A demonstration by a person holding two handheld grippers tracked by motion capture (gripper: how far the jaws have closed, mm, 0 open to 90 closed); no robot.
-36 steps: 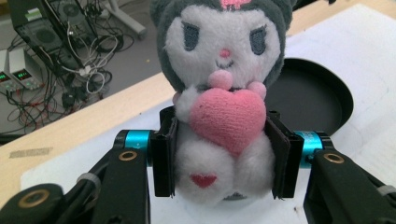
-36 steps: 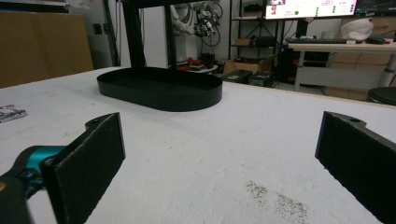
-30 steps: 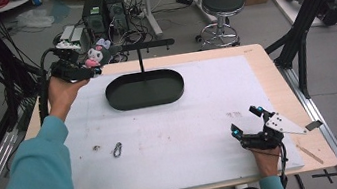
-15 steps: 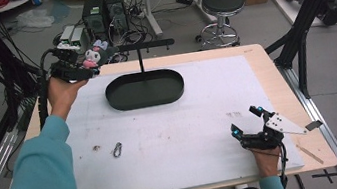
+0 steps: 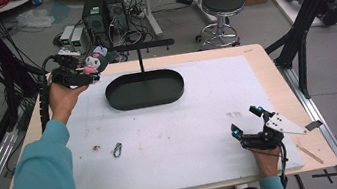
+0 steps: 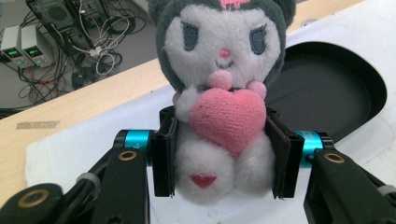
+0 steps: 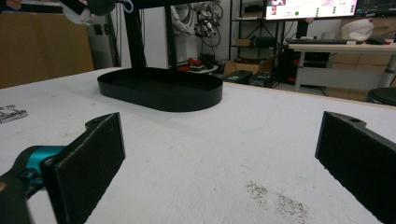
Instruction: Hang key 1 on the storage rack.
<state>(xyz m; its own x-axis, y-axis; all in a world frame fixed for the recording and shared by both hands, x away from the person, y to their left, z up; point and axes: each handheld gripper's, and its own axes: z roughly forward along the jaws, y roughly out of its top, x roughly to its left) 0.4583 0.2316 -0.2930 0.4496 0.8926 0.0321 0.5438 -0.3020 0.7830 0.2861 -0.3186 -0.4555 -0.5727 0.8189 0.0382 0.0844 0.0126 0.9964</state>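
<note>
A: What sits at the left of the scene?

B: Left of the black oval metal tray (image 5: 144,89), the left gripper (image 5: 83,73) is raised above the table's far-left corner. Its jaws pinch a small grey-and-white plush doll hugging a pink heart (image 6: 224,93), pads pressed into its sides. The doll hangs in the air just left of the tray's upright post and crossbar (image 5: 140,53), which carries small hooks.

A: Has anything changed in the last second?

B: Hardly. The doll and both hands keep their places, so the lift looks finished and the hand appears paused before hanging the doll on the crossbar.

A: And nearer the person?

B: In front of the tray, to its left, a small silver metal clip (image 5: 117,149) lies on the white foam mat (image 5: 186,122).

A: And on the right?

B: In front of the tray, well to its right, the right gripper (image 5: 246,121) rests low on the mat, jaws spread wide and empty.
</note>
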